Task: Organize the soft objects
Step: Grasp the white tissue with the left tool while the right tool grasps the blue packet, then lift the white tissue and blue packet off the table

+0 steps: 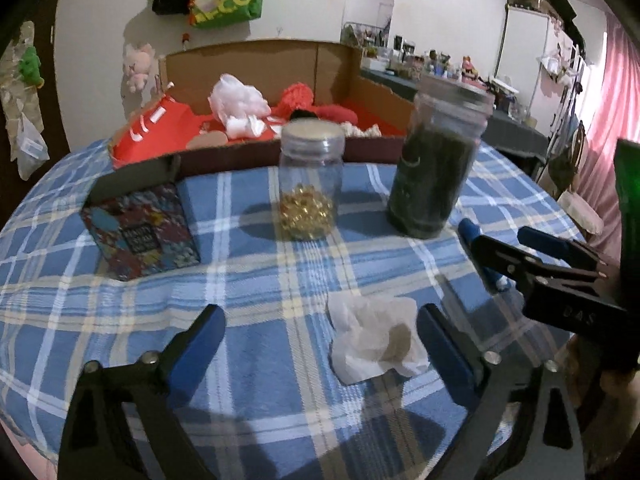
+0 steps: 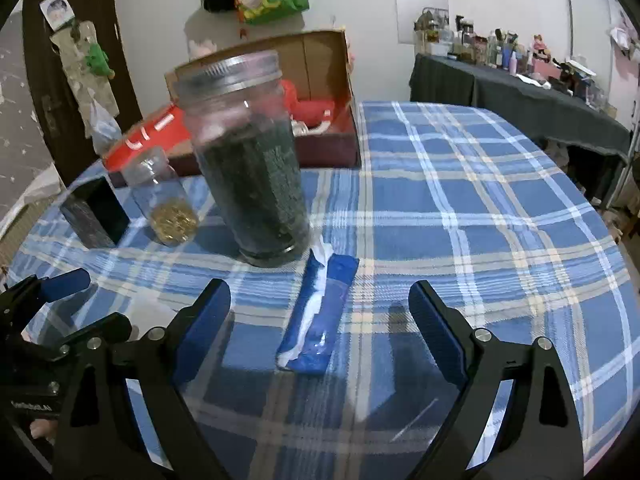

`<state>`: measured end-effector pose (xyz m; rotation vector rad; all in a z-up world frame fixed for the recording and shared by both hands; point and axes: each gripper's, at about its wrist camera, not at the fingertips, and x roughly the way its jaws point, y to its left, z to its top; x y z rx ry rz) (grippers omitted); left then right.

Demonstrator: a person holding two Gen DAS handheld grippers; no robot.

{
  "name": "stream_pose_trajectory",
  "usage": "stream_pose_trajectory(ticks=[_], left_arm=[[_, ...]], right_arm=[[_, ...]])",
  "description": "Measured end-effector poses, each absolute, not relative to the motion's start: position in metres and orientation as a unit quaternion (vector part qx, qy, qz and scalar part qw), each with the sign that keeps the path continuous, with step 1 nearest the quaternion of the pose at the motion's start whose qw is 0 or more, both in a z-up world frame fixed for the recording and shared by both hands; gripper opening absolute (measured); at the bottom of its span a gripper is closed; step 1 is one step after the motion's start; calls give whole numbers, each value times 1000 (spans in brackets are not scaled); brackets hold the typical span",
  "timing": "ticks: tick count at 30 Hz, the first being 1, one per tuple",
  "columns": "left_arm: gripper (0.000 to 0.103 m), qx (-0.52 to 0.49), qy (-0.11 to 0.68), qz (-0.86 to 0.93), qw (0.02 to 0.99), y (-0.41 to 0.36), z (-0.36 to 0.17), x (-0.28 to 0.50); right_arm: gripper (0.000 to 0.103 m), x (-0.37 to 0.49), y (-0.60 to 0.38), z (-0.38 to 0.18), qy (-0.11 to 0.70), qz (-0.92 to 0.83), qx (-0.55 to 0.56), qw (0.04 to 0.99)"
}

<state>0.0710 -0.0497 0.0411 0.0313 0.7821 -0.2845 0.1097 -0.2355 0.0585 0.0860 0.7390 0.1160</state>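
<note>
Far centre blocked: tall dark-filled glass jar (image 2: 250, 160), small clear jar of gold beads (image 1: 310, 184), patterned box (image 1: 140, 232). Right plaid tablecloth (image 2: 480, 200) stretch open.

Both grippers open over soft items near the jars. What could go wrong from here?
1. The blue tissue pack lies close beside the tall dark jar; the right gripper may knock it over while closing.
2. The crumpled white tissue sits off-centre, near the left gripper's right finger; it may slip out.
3. The two grippers are close together and could collide.
</note>
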Motion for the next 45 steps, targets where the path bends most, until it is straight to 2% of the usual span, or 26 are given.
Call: stream_pose_trajectory(ticks=[2, 3, 4, 5, 7, 9, 10, 16, 24, 45], left_arm=[[84, 19, 390, -143, 909, -54, 35, 75], [77, 19, 396, -148, 906, -56, 32, 77], [76, 22, 393, -152, 907, -58, 31, 76], [71, 25, 387, -154, 909, -60, 32, 76], [35, 20, 386, -185, 904, -62, 33, 75], [21, 6, 392, -214, 895, -63, 33, 76], [18, 8, 391, -216, 895, -64, 34, 75], [12, 14, 385, -226, 895, -63, 36, 72], [12, 10, 375, -211, 903, -43, 44, 72], [12, -9, 366, -170, 915, 2, 56, 74]], right_arm=[[71, 113, -235, 56, 366, 61, 41, 928], [55, 115, -235, 54, 372, 64, 44, 925], [43, 117, -235, 51, 378, 70, 46, 922], [41, 120, -235, 48, 386, 80, 50, 917], [29, 117, -234, 48, 379, 83, 45, 921], [26, 114, -234, 48, 375, 98, 54, 920], [25, 113, -233, 48, 377, 105, 60, 918], [23, 101, -224, 52, 364, 128, 62, 921], [23, 92, -211, 65, 346, 146, 62, 925], [23, 94, -207, 62, 363, 152, 66, 917]])
